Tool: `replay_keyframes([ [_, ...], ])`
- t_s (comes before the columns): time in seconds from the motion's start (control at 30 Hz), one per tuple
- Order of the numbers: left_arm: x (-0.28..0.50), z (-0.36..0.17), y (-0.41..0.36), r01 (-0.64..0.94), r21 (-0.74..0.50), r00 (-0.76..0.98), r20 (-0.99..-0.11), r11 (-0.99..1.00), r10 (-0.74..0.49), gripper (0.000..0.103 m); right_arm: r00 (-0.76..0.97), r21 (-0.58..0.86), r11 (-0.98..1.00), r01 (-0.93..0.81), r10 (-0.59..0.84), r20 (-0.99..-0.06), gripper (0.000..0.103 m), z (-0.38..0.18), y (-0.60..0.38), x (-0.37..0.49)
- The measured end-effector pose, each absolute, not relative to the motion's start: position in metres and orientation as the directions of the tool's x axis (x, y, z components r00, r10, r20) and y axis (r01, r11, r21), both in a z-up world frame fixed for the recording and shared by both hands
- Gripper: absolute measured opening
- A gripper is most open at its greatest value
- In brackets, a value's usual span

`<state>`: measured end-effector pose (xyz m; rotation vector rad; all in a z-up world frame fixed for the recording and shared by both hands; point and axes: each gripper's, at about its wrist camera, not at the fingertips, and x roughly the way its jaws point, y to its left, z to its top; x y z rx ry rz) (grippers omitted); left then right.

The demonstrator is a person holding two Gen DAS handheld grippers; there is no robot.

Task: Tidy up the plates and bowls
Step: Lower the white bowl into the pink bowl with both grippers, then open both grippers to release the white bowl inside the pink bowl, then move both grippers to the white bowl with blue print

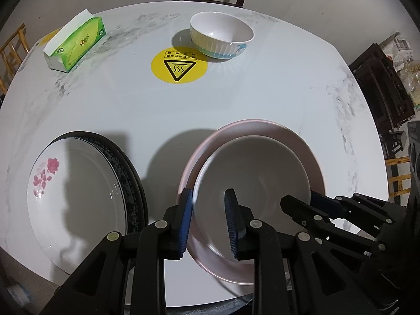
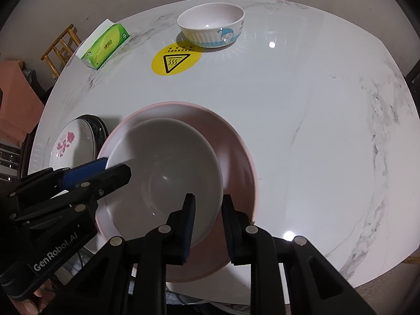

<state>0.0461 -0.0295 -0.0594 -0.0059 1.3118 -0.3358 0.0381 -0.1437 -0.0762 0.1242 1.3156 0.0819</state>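
A white bowl (image 1: 252, 168) (image 2: 168, 162) sits inside a larger pink bowl (image 1: 252, 128) (image 2: 231, 144) near the table's front edge. My left gripper (image 1: 208, 218) straddles the white bowl's left rim, jaws apart, one pad outside, one inside. My right gripper (image 2: 208, 223) straddles its right rim the same way. It also shows in the left wrist view (image 1: 312, 204), and the left gripper shows in the right wrist view (image 2: 105, 168). A rose-patterned white plate (image 1: 78, 199) (image 2: 71, 144) lies on a dark plate (image 1: 131, 178) at the left. A ribbed cartoon bowl (image 1: 221, 35) (image 2: 211, 25) stands far back.
A green tissue box (image 1: 76, 43) (image 2: 105, 46) lies at the back left. A yellow hot-surface sticker (image 1: 179, 64) (image 2: 176, 57) marks the marble table (image 1: 236, 99) (image 2: 302, 110). Chairs stand behind the table and at its sides.
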Motion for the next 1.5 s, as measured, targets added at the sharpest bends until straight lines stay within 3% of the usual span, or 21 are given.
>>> replay_keyframes([
  [0.4, 0.046, -0.044, -0.025, 0.247, -0.224, 0.269, -0.919, 0.943, -0.289, 0.026, 0.297, 0.123, 0.992, 0.018, 0.112, -0.948, 0.028, -0.061, -0.152, 0.04],
  [0.67, 0.053, -0.027, -0.013, 0.236, -0.241, 0.342, -0.886, 0.941, -0.313, 0.039, 0.34, 0.166, 0.986, 0.024, 0.148, -0.929, 0.028, -0.048, -0.165, 0.04],
  [0.9, 0.067, -0.025, 0.001, 0.194, -0.232, 0.387, -0.875, 0.953, -0.291, 0.042, 0.39, 0.176, 0.984, 0.0, 0.163, -0.906, 0.028, -0.035, -0.179, 0.051],
  [1.23, 0.107, -0.037, 0.013, 0.137, -0.168, 0.409, -0.888, 0.976, -0.211, 0.049, 0.362, 0.087, 0.996, 0.012, 0.076, -0.929, 0.028, -0.044, -0.211, 0.103],
  [1.5, 0.156, -0.047, 0.005, 0.125, -0.147, 0.385, -0.904, 0.981, -0.184, 0.054, 0.349, 0.146, 0.988, 0.04, 0.123, -0.929, 0.028, -0.055, -0.237, 0.159],
])
